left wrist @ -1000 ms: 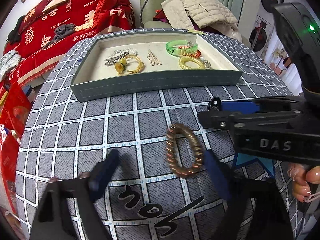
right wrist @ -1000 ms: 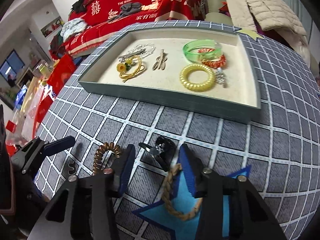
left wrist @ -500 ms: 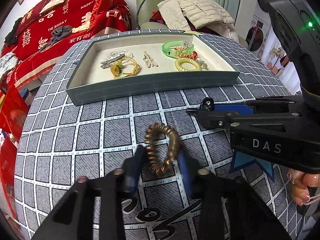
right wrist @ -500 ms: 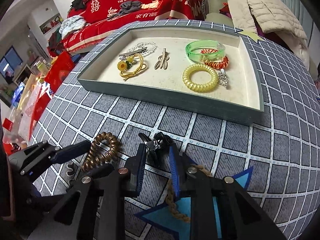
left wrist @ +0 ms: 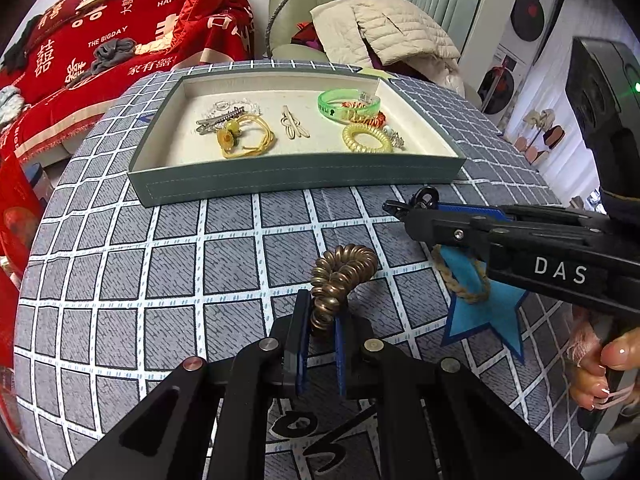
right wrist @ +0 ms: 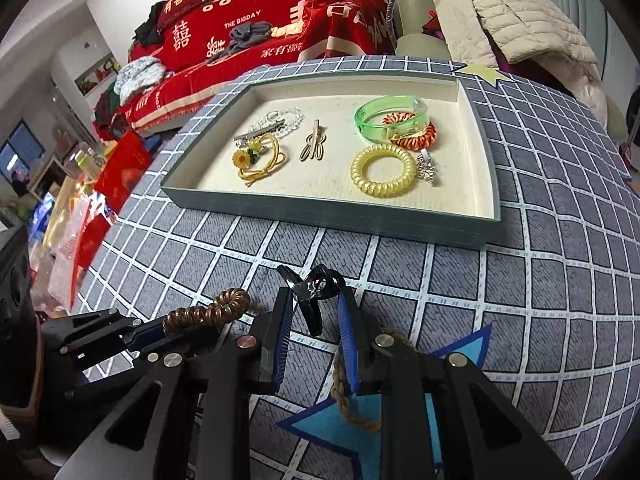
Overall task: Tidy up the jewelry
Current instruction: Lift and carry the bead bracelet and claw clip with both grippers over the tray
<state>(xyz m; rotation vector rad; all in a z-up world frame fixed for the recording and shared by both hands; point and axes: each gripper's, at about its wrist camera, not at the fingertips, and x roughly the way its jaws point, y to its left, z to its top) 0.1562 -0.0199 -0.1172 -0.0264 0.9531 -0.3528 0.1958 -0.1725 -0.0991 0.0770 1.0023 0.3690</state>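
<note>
My left gripper (left wrist: 320,320) is shut on a bronze spiral hair tie (left wrist: 340,276) and holds it just above the checked tablecloth; it also shows in the right wrist view (right wrist: 208,312). My right gripper (right wrist: 314,312) is shut on a black hair clip (right wrist: 314,292), which also shows in the left wrist view (left wrist: 420,198). A braided tan bracelet (right wrist: 352,396) lies on a blue star patch (left wrist: 484,308) under the right gripper. The grey-green tray (left wrist: 296,176) at the back holds several pieces: a green bangle (right wrist: 388,114), a yellow spiral tie (right wrist: 382,170) and a sunflower tie (right wrist: 256,158).
The round table's edge (left wrist: 28,264) drops off at the left, with red bags beside it. A red-covered sofa (right wrist: 256,28) and a chair with a beige jacket (left wrist: 384,36) stand behind the table. A hand (left wrist: 604,376) holds the right gripper.
My left gripper has closed on the bronze hair tie and squeezed it narrow. My right gripper has closed on the black clip. Both have lifted slightly.
</note>
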